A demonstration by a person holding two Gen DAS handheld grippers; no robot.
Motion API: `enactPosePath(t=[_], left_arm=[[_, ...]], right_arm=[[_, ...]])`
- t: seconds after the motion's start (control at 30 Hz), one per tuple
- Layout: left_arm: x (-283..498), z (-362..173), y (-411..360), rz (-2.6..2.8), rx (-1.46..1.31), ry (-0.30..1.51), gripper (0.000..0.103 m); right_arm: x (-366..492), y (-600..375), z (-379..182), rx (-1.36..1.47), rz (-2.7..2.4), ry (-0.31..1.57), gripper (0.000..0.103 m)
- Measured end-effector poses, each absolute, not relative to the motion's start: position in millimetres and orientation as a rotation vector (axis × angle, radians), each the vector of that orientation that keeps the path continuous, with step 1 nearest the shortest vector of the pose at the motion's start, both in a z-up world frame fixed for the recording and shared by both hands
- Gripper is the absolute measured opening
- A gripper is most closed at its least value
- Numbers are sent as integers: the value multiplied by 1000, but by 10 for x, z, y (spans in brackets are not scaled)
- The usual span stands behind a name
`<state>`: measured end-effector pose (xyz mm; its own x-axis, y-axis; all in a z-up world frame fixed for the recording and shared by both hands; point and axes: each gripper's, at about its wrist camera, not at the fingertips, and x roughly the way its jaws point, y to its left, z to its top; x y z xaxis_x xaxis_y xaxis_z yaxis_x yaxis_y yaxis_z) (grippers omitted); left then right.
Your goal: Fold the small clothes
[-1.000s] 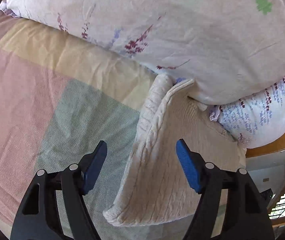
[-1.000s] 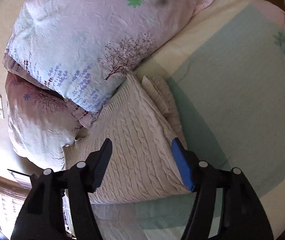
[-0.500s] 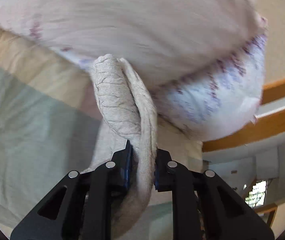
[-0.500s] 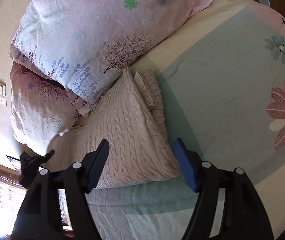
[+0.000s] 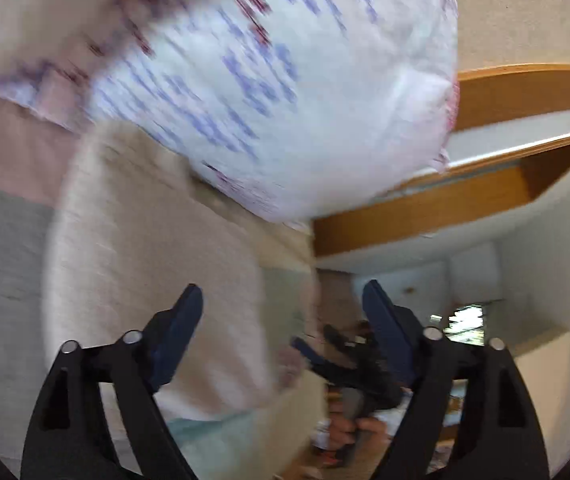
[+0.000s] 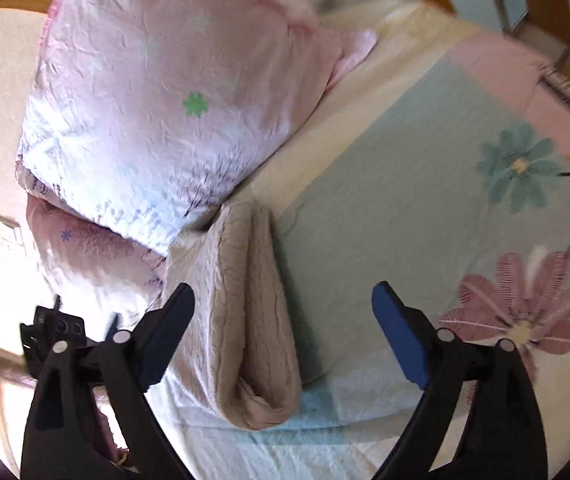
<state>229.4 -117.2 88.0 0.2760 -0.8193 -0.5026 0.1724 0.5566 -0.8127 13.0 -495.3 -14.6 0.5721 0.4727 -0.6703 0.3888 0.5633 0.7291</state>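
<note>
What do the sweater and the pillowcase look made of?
Sweater: chunky beige knit, likely wool or acrylic; raised cable ribs, soft thick folds. Pillowcase: thin woven fabric, maybe cotton or polyester; fine crinkles, slight sheen, printed flowers.

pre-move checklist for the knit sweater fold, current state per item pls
1. Left gripper free of cloth: ok, jaws apart, nothing between them.
2. Right gripper free of cloth: ok, jaws apart, above the bed.
3. Knit sweater folded over: ok, doubled with the fold toward the camera.
4. Sweater clear of the pillows: not ok, its far end lies against the lower pillow.
5. Layers aligned: cannot tell, the left wrist view is blurred.
6. Sweater fully on the bedspread: ok in the right wrist view.
</note>
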Motion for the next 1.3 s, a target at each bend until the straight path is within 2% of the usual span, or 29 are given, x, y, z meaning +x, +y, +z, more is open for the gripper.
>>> enactPosePath(t=[0.17, 0.23, 0.27, 0.33, 0.4, 0.43, 0.47, 0.5, 0.53, 0.57, 0.6, 0.77, 0.8, 0.9, 0.93, 0.97, 1.07, 1.1, 1.13, 1.17, 1.3], left_arm=[[2313, 527, -708, -482, -586, 1189, 88], [2287, 370, -807, -490, -538, 1243, 88], [2250, 281, -766, -496, -495, 1264, 89], [2222, 165, -944, -492, -393, 1293, 89], [2179, 91, -993, -503, -389, 1284, 90], [2172, 93, -999, -504, -399, 1262, 91], [2175, 89, -1010, -525, -411, 1247, 89], [2197, 62, -1039, -549, -436, 1253, 73], [2225, 69, -1046, -539, -443, 1252, 65], [2240, 98, -1002, -555, -456, 1240, 57], [2217, 153, -910, -593, -470, 1223, 44], [2003, 579, -319, -644, -416, 1094, 41], [1973, 613, -143, -623, -413, 1073, 42], [2041, 506, 77, -432, -268, 1072, 56], [2060, 485, 129, -358, -201, 1075, 55], [2052, 483, 180, -317, -160, 1073, 56], [1883, 604, 356, -302, -132, 1027, 69], [1806, 651, 387, -285, -93, 1008, 78], [1812, 664, 137, -268, -62, 994, 84], [1757, 688, 11, -265, -46, 985, 85], [1474, 644, -44, -253, -9, 998, 101]], right_arm=[[643, -4688, -474, 1061, 162, 1153, 90], [780, -4553, -554, 1056, 185, 1200, 91], [824, -4506, -511, 1038, 197, 1175, 99], [875, -4417, -472, 1003, 210, 1175, 97], [898, -4284, -465, 976, 243, 1184, 85], [902, -4217, -471, 934, 232, 1191, 72], [880, -4147, -453, 868, 207, 1189, 50], [857, -4118, -445, 872, 218, 1174, 44], [819, -4111, -417, 911, 234, 1150, 37], [789, -4082, -339, 929, 261, 1116, 35], [776, -4028, -237, 911, 290, 1088, 35], [853, -3432, 122, 736, 438, 1054, 34], [886, -3340, 103, 708, 439, 1061, 34], [1035, -3104, -102, 530, 224, 1159, 36], [1052, -3069, -114, 443, 110, 1173, 41], [1012, -3050, -44, 407, 47, 1137, 54], [716, -2999, 341, 466, 100, 972, 54], [612, -2962, 418, 516, 191, 940, 56], [543, -2910, 453, 546, 261, 932, 65], [478, -2797, 445, 556, 331, 948, 74], [577, -2456, -35, 385, 162, 1170, 75]])
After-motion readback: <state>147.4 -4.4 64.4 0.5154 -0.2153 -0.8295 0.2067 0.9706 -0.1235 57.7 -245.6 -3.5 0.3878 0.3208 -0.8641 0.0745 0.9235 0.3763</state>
